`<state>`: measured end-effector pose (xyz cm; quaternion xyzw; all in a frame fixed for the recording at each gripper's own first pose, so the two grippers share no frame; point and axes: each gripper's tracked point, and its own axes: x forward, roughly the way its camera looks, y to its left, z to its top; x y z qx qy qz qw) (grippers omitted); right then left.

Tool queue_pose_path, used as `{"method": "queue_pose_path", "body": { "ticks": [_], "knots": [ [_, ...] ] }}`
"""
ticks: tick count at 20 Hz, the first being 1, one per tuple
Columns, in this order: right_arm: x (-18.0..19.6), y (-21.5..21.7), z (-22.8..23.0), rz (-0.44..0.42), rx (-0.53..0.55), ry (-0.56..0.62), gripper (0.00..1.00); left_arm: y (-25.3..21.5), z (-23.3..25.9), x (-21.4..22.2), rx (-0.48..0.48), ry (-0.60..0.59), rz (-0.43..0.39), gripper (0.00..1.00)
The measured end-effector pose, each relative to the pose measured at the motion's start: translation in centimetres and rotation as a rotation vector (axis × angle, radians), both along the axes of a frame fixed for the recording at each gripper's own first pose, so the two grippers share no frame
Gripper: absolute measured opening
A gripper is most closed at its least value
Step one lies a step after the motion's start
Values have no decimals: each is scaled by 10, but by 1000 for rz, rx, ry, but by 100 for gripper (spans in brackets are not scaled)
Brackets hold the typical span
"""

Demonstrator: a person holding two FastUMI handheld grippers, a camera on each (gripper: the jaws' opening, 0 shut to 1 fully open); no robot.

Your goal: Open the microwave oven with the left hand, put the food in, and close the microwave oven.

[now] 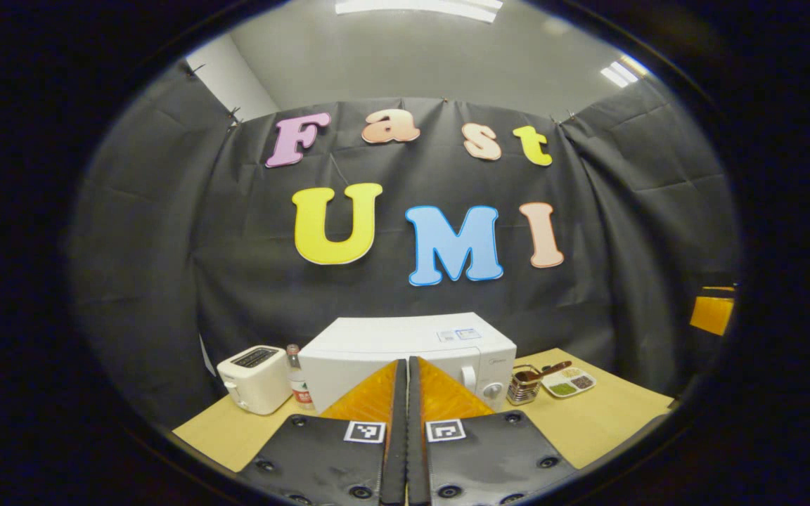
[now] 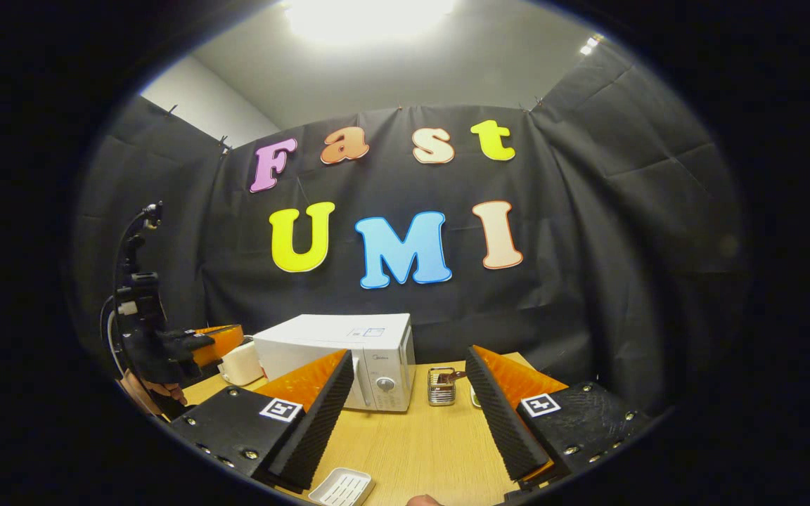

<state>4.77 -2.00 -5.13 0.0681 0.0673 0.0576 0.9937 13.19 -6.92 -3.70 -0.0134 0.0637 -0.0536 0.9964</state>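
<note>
Left gripper (image 1: pixel 407 372) is clenched on nothing, aimed at the white microwave (image 1: pixel 405 351), which sits door-closed at the back of the counter (image 1: pixel 588 422). Right gripper (image 2: pixel 408 393) hangs wide apart above the counter, released, a small white dish (image 2: pixel 342 486) just below it.

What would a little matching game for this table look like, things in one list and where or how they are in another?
Things:
1. microwave
2. toaster
3. left gripper
4. right gripper

States or places:
A. fingers spread wide apart
B. door closed, middle of the table
C. fingers pressed together, holding nothing
D. beside the bottle, to the microwave's left

Pairs: 1-B, 2-D, 3-C, 4-A
</note>
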Motion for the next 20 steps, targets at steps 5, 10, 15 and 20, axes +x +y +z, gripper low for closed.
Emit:
{"method": "queue_pose_path", "body": {
  "ticks": [5,10,15,20],
  "knots": [
    [-10,19,5,-3,-18,-20,97,30,14,-48,13,-21,15,7],
    [-25,46,6,2,-51,-33,97,66,7,-85,-4,-10,39,7],
    [-40,63,9,-9,-50,-46,97,90,12,-111,-4,-32,57,8],
    [-45,71,8,-12,-69,-46,97,94,17,-122,19,-66,47,41]
  ]
}}
